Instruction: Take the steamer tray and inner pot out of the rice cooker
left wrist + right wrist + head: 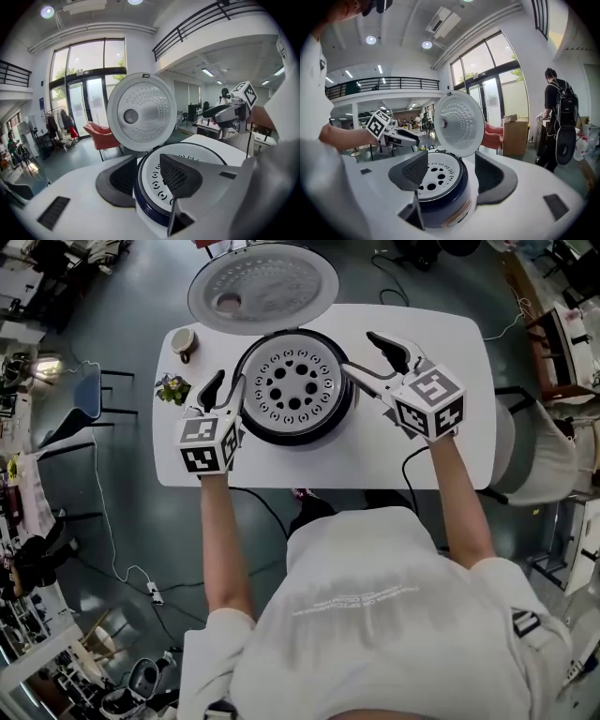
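The dark-blue rice cooker (pixel 293 390) stands mid-table with its round lid (pixel 262 287) swung up and back. The white steamer tray (pixel 292 382), pierced with holes, lies in its mouth and hides the inner pot. My left gripper (pixel 226 390) is open at the cooker's left rim. In the left gripper view (pixel 145 173) one jaw sits outside the wall and the other over the tray (pixel 187 161). My right gripper (pixel 364 354) is open beside the right rim. The right gripper view shows the cooker (pixel 440 197) framed between its jaws (pixel 454 176), untouched.
The white table (pixel 422 456) also holds a small round cup (pixel 182 341) and a little potted flower (pixel 172 388) at its back left. A black cable (pixel 409 470) trails off the front edge. Chairs flank the table. A person with a backpack (pixel 557 122) stands farther off.
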Motion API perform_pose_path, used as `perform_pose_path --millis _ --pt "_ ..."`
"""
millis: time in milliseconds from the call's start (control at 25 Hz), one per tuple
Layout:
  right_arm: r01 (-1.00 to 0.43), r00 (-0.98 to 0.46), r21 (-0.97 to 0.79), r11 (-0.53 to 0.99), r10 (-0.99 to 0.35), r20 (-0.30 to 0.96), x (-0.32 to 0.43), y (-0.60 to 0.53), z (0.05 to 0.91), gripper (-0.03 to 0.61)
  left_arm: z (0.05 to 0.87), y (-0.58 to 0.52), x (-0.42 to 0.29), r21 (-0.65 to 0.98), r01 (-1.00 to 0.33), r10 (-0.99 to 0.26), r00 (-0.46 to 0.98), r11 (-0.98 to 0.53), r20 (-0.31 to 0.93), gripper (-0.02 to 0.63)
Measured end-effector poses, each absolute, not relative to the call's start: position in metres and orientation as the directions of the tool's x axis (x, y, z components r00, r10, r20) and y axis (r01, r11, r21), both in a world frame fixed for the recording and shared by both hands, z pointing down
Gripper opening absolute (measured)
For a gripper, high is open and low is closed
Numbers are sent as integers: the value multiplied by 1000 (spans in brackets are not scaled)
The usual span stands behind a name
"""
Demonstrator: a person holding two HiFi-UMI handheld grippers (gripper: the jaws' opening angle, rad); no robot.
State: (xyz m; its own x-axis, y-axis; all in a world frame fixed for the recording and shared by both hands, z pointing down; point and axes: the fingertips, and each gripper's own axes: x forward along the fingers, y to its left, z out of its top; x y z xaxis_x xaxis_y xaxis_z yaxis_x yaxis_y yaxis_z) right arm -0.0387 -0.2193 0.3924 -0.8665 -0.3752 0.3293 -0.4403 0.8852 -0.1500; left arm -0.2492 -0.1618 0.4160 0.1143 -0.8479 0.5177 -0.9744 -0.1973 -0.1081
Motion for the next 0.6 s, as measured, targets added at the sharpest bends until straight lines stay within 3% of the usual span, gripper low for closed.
perform_pose_path --millis 240,600 --pt "-549 -811 -166 819 -475 343 -31 -220 404 307 438 -179 -245 -87 -950 -794 198 -300 575 169" --pt "-599 -776 -208 774 -495 392 -34 -209 427 307 468 -193 -245 -65 -920 -700 247 -388 670 222"
